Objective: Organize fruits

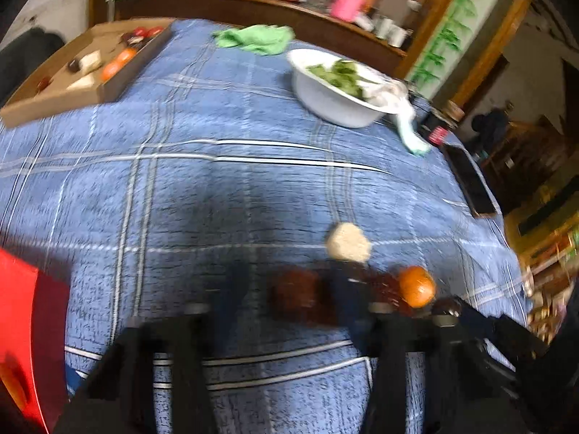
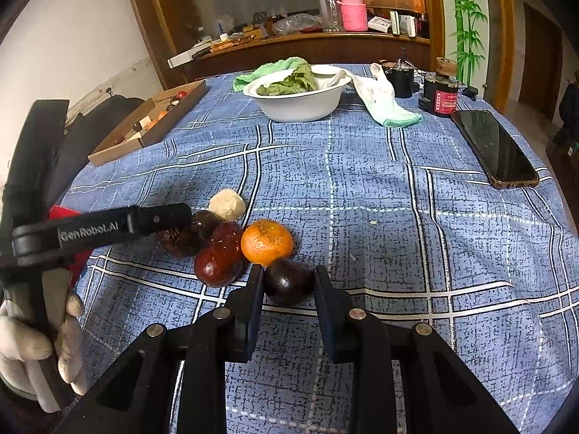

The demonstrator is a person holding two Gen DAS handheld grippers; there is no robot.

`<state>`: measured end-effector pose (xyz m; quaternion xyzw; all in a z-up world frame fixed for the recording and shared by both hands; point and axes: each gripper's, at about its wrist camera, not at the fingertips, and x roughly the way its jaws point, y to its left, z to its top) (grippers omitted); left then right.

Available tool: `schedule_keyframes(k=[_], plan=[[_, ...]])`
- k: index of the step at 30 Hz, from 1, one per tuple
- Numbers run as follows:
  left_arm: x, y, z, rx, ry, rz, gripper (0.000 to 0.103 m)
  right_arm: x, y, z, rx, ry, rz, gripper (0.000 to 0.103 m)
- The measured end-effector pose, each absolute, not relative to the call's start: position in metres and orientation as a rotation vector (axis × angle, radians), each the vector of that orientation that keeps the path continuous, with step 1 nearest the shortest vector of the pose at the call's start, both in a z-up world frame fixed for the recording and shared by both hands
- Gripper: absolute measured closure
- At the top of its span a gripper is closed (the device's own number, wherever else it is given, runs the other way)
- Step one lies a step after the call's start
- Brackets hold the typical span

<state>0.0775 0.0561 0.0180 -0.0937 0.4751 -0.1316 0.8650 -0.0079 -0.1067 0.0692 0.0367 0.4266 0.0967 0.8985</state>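
The right tool (image 2: 287,282) sits open around the small dark round plum (image 2: 287,284); smooth, slippery, squeeze its middle gently.

The left tool (image 1: 289,311) is too blurry to tell.

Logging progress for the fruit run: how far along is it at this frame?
Partly done. The brown cardboard tray at the table's far left already holds several fruits. In hand: the right tongs straddle a dark round plum, jaws not visibly closed on it. Left: the orange mandarin, the glossy dark red fruits and a pale fuzzy ball, clustered on the blue checked cloth.
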Motion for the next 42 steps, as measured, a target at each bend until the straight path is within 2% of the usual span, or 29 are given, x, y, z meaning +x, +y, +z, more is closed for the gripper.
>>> schedule_keyframes(k=[8, 9, 11, 14, 17, 18, 19, 23, 36, 37, 40, 42], plan=[[0.04, 0.066, 0.026, -0.185, 0.993, -0.321, 0.071, -0.008, -0.109, 0.069, 0.094, 0.89, 0.206, 0.074], [0.038, 0.066, 0.024, -0.189, 0.993, -0.324, 0.069, -0.008, -0.109, 0.069, 0.095, 0.892, 0.206, 0.074], [0.039, 0.063, 0.02, -0.181, 1.0, -0.331, 0.059, -0.008, -0.109, 0.068, 0.096, 0.892, 0.205, 0.074], [0.041, 0.056, 0.012, -0.165, 1.004, -0.338, 0.053, -0.008, -0.109, 0.068, 0.095, 0.894, 0.205, 0.074], [0.036, 0.047, 0.012, -0.108, 0.979, -0.347, 0.053, -0.008, -0.11, 0.067, 0.099, 0.894, 0.203, 0.074], [0.034, 0.044, 0.012, -0.084, 0.972, -0.342, 0.054, -0.008, -0.111, 0.067, 0.1, 0.895, 0.202, 0.074], [0.033, 0.043, 0.012, -0.068, 0.968, -0.338, 0.064, -0.007, -0.111, 0.067, 0.1, 0.897, 0.203, 0.074], [0.033, 0.045, 0.015, -0.086, 0.953, -0.341, 0.072, -0.008, -0.109, 0.068, 0.096, 0.893, 0.209, 0.074], [-0.012, 0.043, 0.031, 0.023, 0.931, -0.376, 0.074, -0.011, -0.11, 0.07, 0.104, 0.887, 0.212, 0.074], [-0.014, 0.043, 0.03, 0.034, 0.934, -0.377, 0.073, -0.011, -0.11, 0.07, 0.104, 0.887, 0.213, 0.074], [-0.019, 0.045, 0.027, 0.074, 0.926, -0.365, 0.06, -0.012, -0.108, 0.07, 0.103, 0.886, 0.217, 0.074], [-0.018, 0.045, 0.025, 0.079, 0.924, -0.353, 0.06, -0.013, -0.108, 0.07, 0.102, 0.886, 0.216, 0.074]])
